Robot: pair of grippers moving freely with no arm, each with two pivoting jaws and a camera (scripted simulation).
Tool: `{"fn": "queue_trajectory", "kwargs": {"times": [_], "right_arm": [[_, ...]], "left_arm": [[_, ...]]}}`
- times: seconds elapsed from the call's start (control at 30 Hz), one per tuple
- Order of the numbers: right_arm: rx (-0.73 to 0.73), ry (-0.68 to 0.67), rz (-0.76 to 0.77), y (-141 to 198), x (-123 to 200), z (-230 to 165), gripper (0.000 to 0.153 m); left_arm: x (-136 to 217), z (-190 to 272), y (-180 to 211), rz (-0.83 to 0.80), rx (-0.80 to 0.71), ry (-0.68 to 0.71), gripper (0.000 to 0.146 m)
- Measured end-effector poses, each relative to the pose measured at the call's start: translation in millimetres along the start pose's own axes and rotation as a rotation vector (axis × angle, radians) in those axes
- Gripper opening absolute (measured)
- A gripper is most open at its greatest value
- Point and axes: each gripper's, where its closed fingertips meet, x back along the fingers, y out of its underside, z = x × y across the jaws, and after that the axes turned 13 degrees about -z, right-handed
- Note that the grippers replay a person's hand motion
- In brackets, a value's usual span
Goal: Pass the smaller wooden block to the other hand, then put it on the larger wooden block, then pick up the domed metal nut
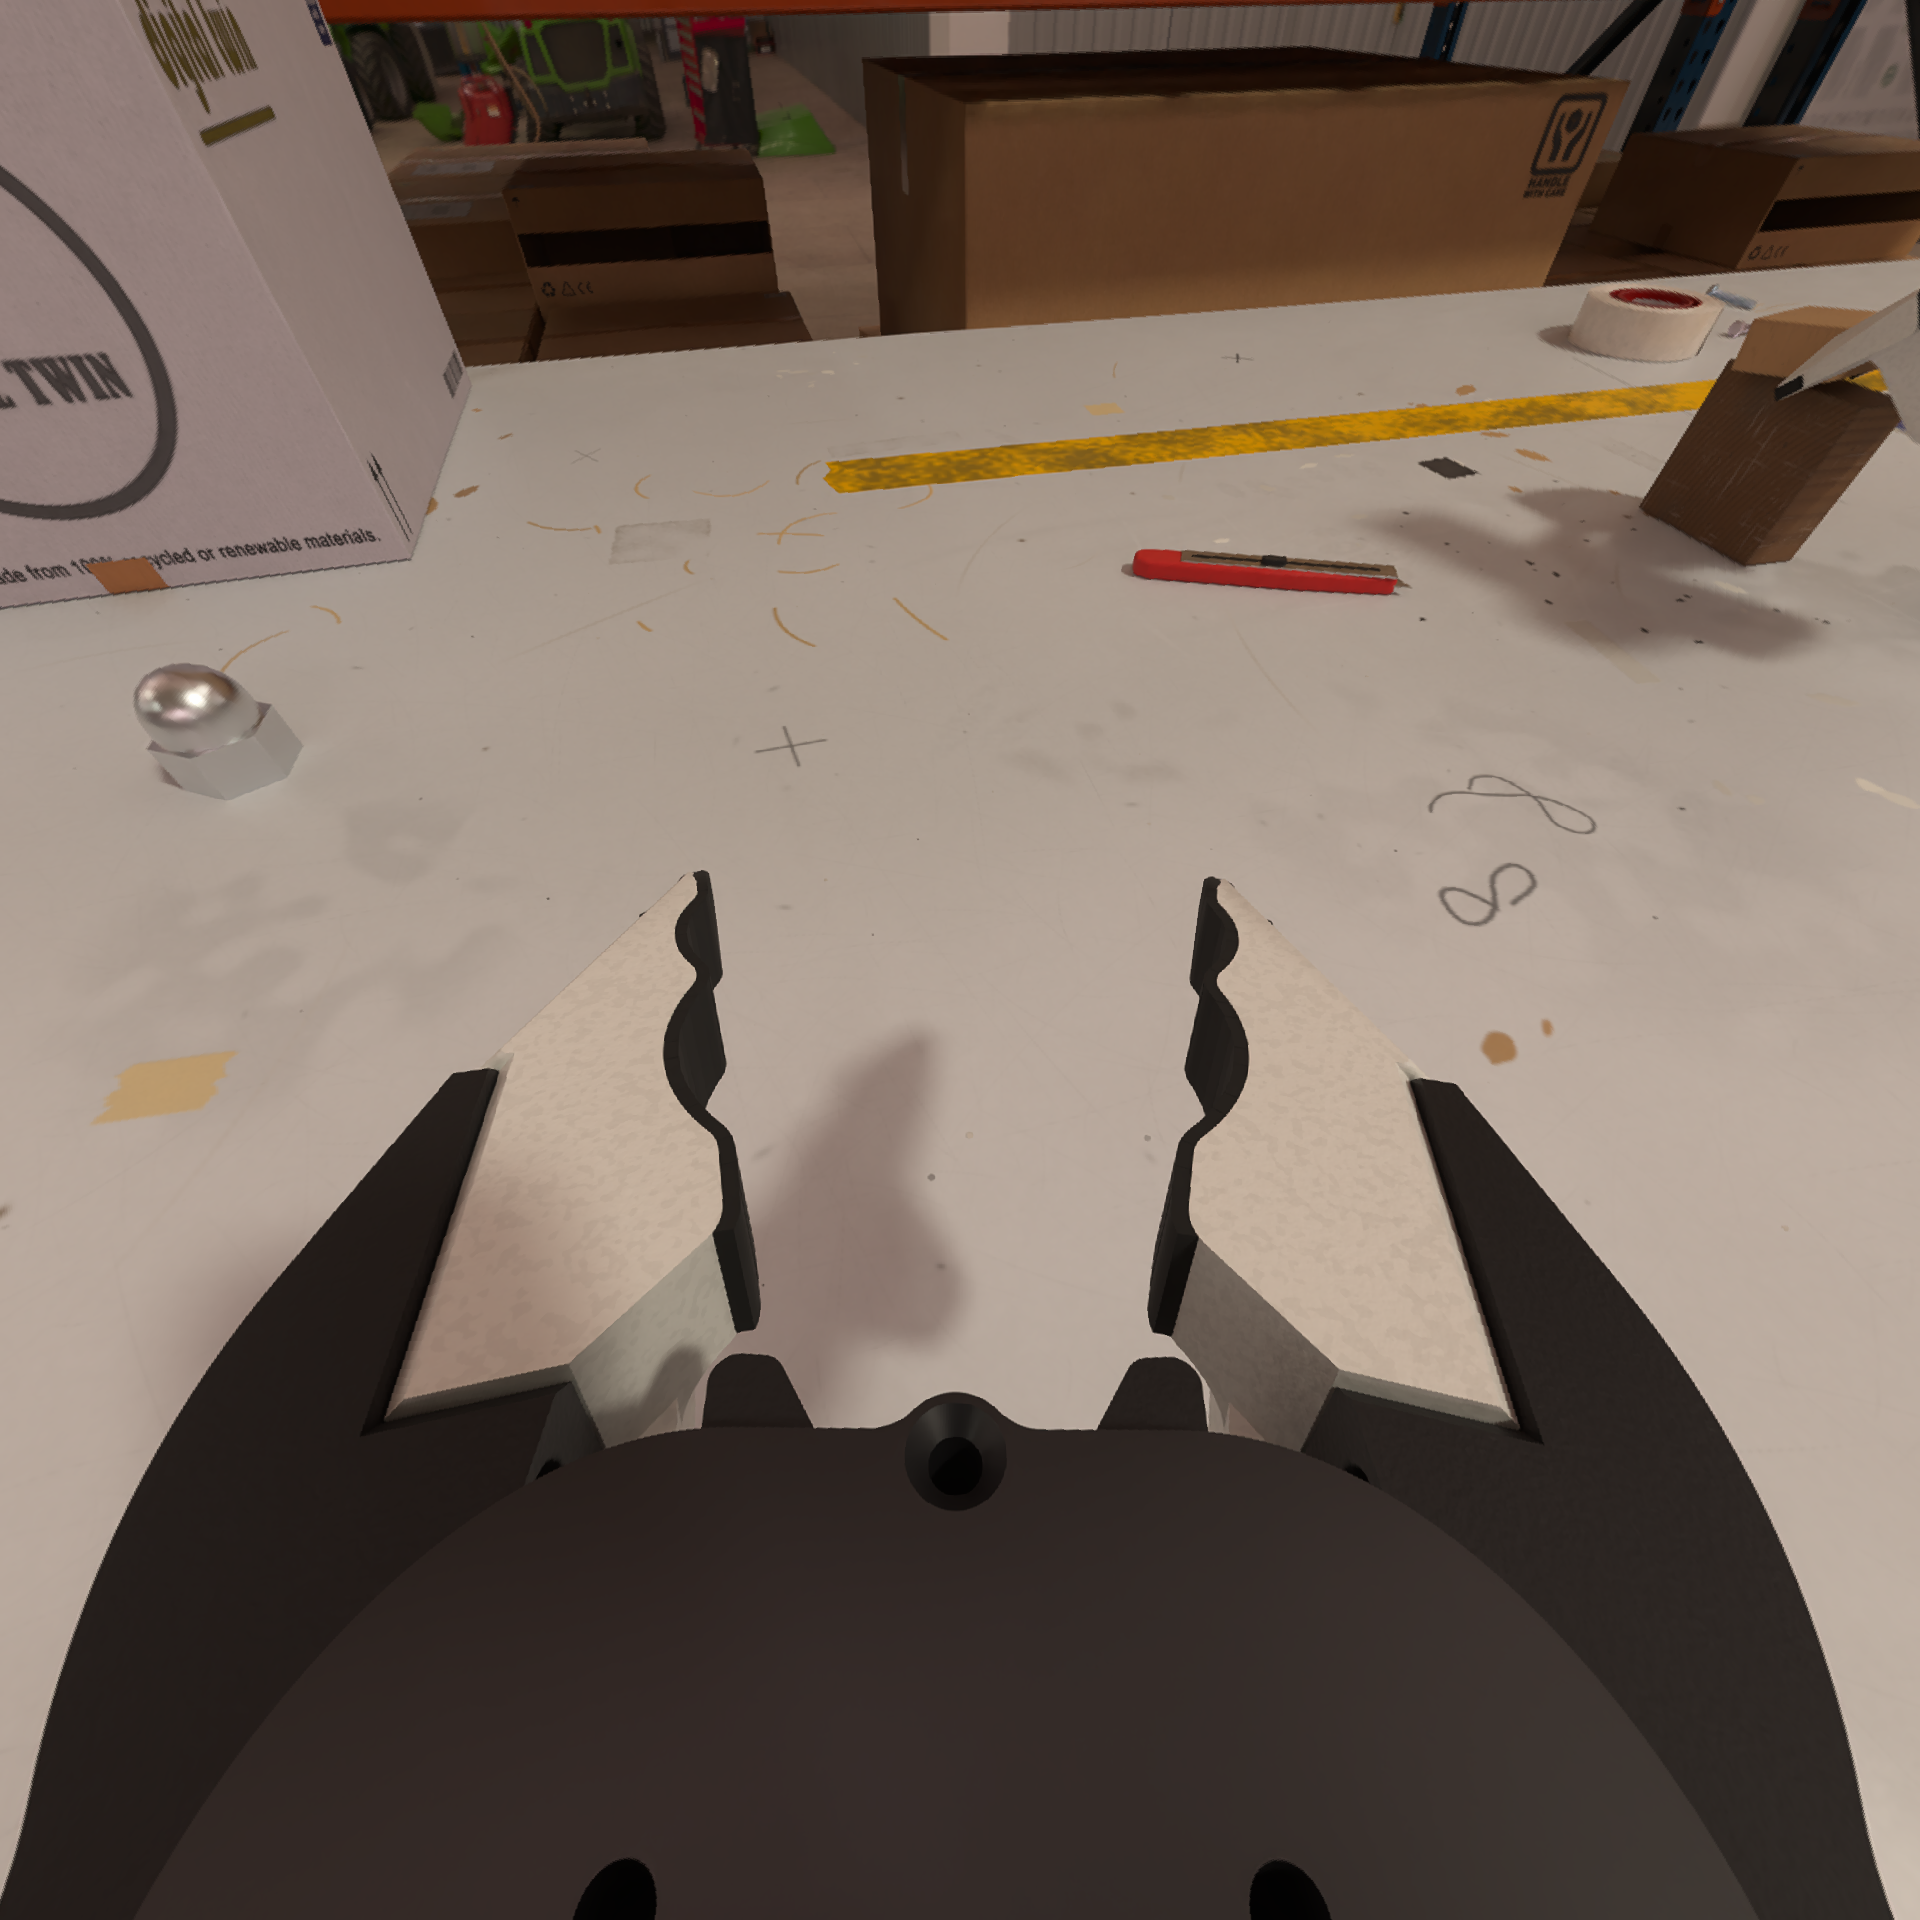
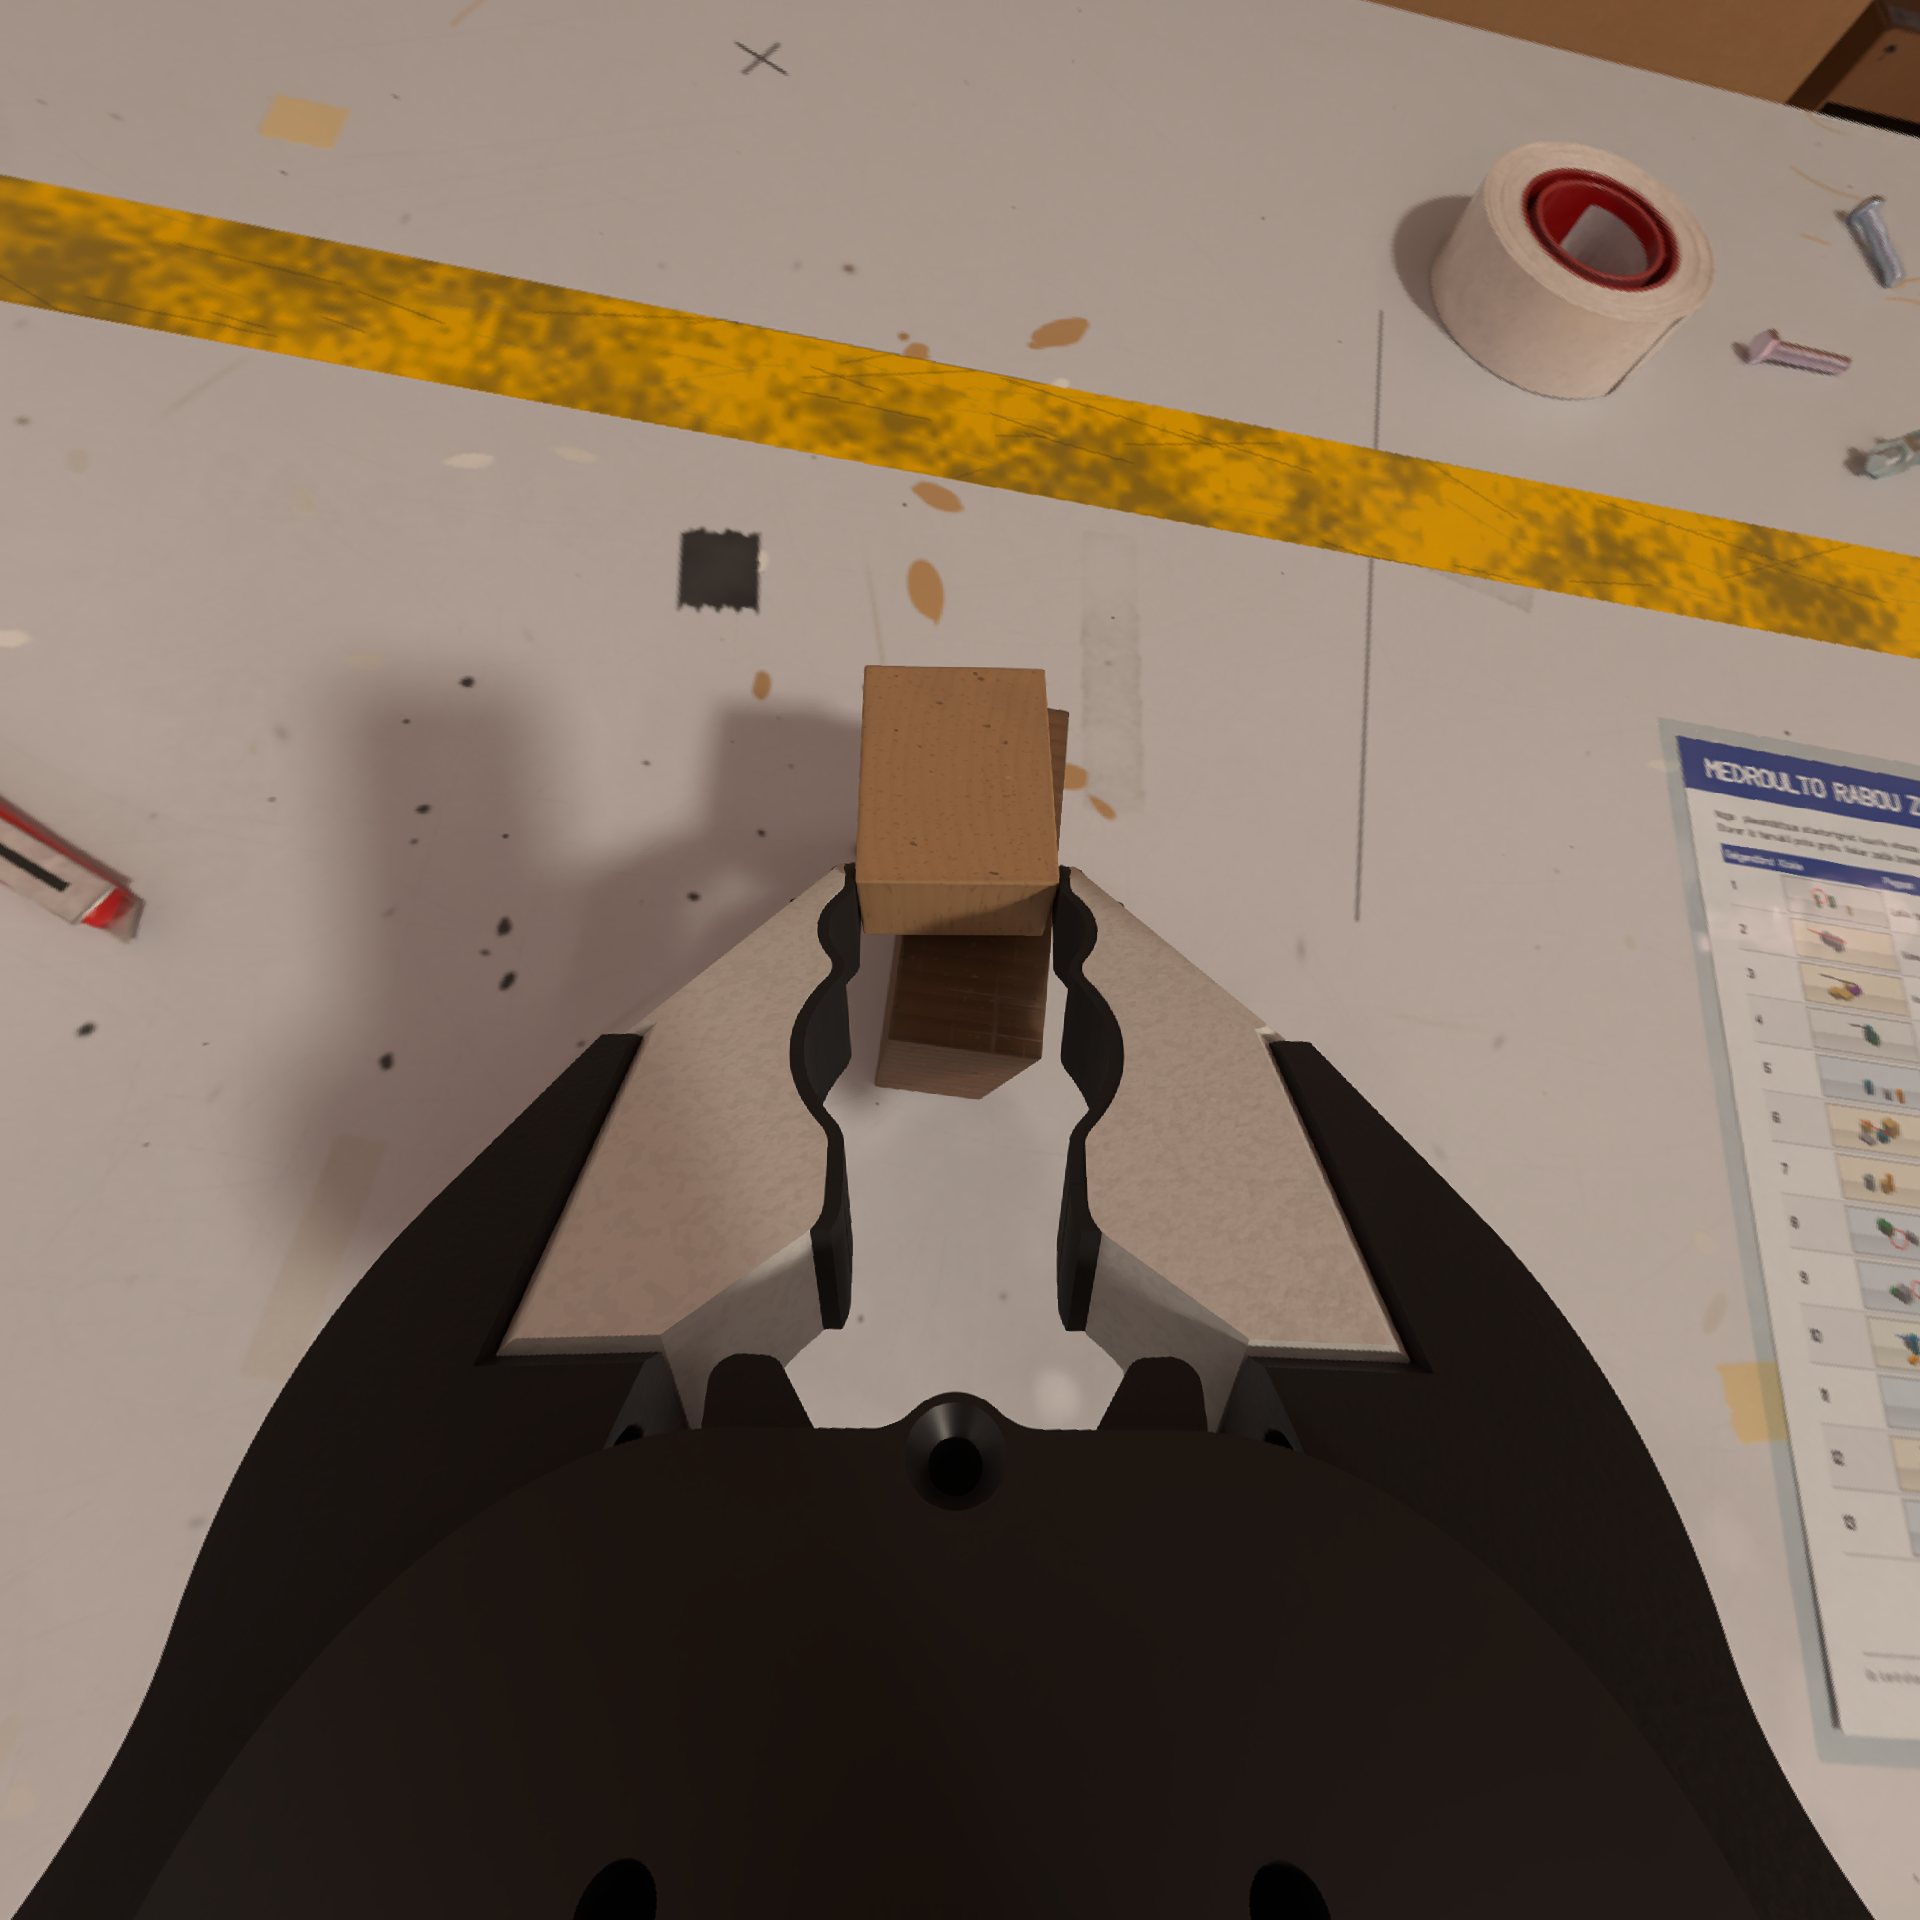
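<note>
The smaller, light wooden block (image 2: 954,790) is clamped at its near end between the fingertips of my right gripper (image 2: 958,899). It lies on top of the larger, darker wooden block (image 2: 961,1023), which stands on the table. In the left wrist view the dark block (image 1: 1766,468) stands at the far right with the light block (image 1: 1792,338) on it and a right-gripper finger (image 1: 1860,358) against it. The domed metal nut (image 1: 213,727) sits dome up at the left. My left gripper (image 1: 954,883) is open and empty above bare table, right of the nut.
A red utility knife (image 1: 1262,571) lies between the grippers. A tape roll (image 2: 1569,270) and loose bolts (image 2: 1797,353) lie beyond the yellow stripe (image 2: 935,416). A printed sheet (image 2: 1818,1195) lies at right. A white box (image 1: 187,312) stands behind the nut.
</note>
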Motion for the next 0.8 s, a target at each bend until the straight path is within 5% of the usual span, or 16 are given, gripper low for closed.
{"fn": "queue_trajectory", "kwargs": {"times": [0.23,0.37,0.6,0.8], "right_arm": [[0.021,0.044,0.017,2,0,6,0.037],[0.038,0.052,0.077,-8,20,5,0.068],[0.107,0.043,0.294,-22,120,-38,0.076],[0.089,-0.028,0.550,16,195,-115,0.078]], "left_arm": [[-1,3,1,-0.003,-0.008,0.004,0.090],[-1,3,1,-0.005,-0.006,0.008,0.090],[0,2,-1,-0.002,-0.009,0.003,0.089],[-1,-10,-4,0.003,0.007,-0.036,0.088]]}}
